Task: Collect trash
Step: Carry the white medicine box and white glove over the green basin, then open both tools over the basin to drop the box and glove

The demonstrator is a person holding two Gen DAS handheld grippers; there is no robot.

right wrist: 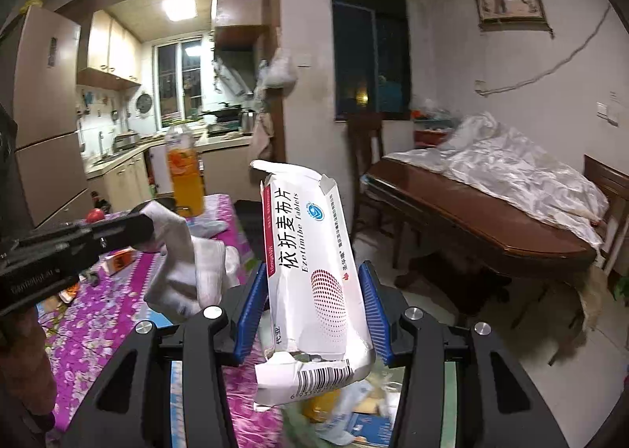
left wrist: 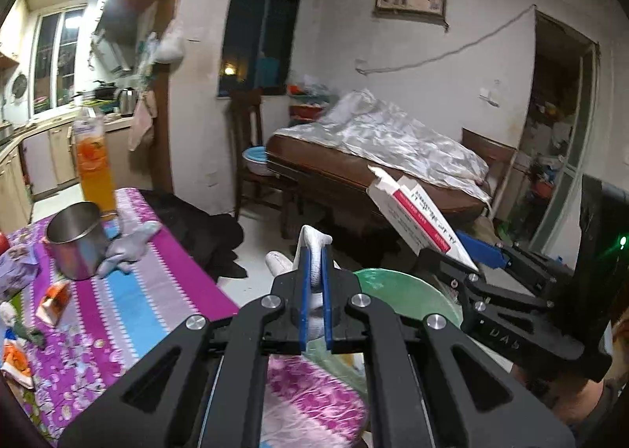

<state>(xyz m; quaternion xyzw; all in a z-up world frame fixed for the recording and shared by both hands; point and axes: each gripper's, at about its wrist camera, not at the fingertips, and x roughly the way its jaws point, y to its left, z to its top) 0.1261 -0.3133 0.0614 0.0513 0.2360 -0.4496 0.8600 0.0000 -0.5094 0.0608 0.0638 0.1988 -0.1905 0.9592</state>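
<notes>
A: Where is the trash?

B: The left gripper [left wrist: 314, 251] pinches a crumpled white tissue [left wrist: 314, 241]; the right gripper [right wrist: 314, 304] clamps a torn white-and-red cardboard tablet box [right wrist: 310, 271].

A: Which step?

B: Probably carrying both past the floral-clothed table's [left wrist: 165, 290] edge. Next, release over the green-lined bin [left wrist: 405, 290] below.

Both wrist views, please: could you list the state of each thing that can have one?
left gripper: shut on the white tissue
right gripper: shut on the medicine box, end flaps torn open
metal cup: upright on the tablecloth
orange drink bottle: upright, partly full
green-lined trash bin: open, below the grippers
</notes>
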